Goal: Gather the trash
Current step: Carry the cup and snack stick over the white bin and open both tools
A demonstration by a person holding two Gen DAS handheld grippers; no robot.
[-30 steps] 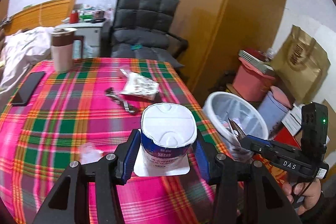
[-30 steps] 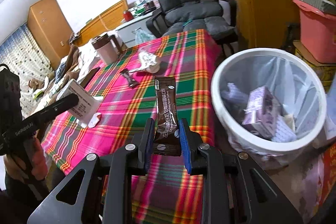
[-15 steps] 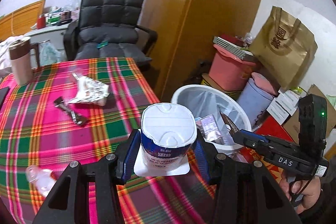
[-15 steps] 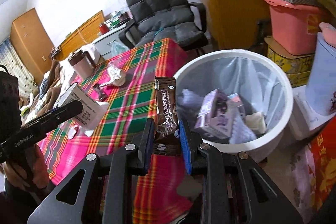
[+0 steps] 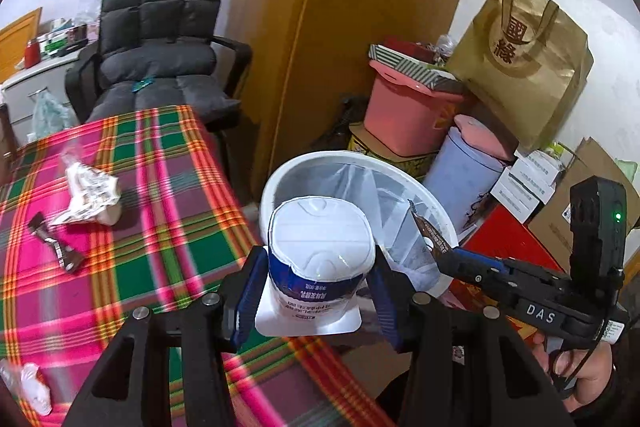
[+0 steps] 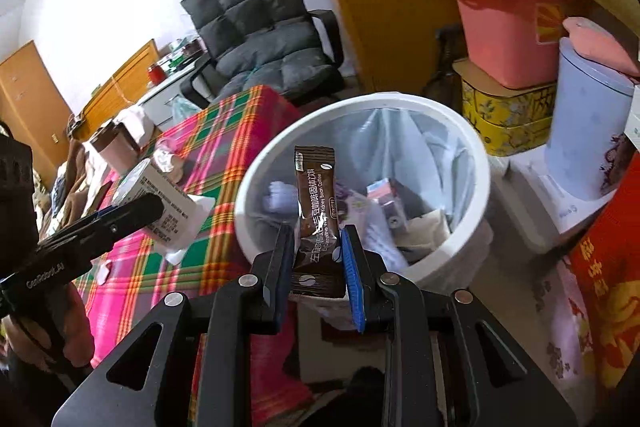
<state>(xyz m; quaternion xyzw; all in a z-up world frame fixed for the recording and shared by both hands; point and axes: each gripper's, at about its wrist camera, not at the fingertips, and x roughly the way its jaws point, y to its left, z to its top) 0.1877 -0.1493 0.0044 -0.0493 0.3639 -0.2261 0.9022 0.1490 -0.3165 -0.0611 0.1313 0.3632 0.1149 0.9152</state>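
Left gripper [image 5: 318,291]: jaws clamped on white yogurt cup [image 5: 320,259] (upside down), at near rim of white bin [image 5: 280,179]. Right gripper [image 6: 318,259]: jaws pinching brown coffee sachet [image 6: 318,203] above bin. Crumpled wrapper [image 5: 90,193] lies on plaid desk [image 5: 168,227].

dim, warm indoor light; motion-blurred tablecloth [image 5: 132,211]; heavy fisheye bending, dark corner vignettes

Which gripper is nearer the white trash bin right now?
Right. The right gripper holds the coffee sachet at the white trash bin rim; the left gripper, holding the yogurt cup, sits by the table edge.
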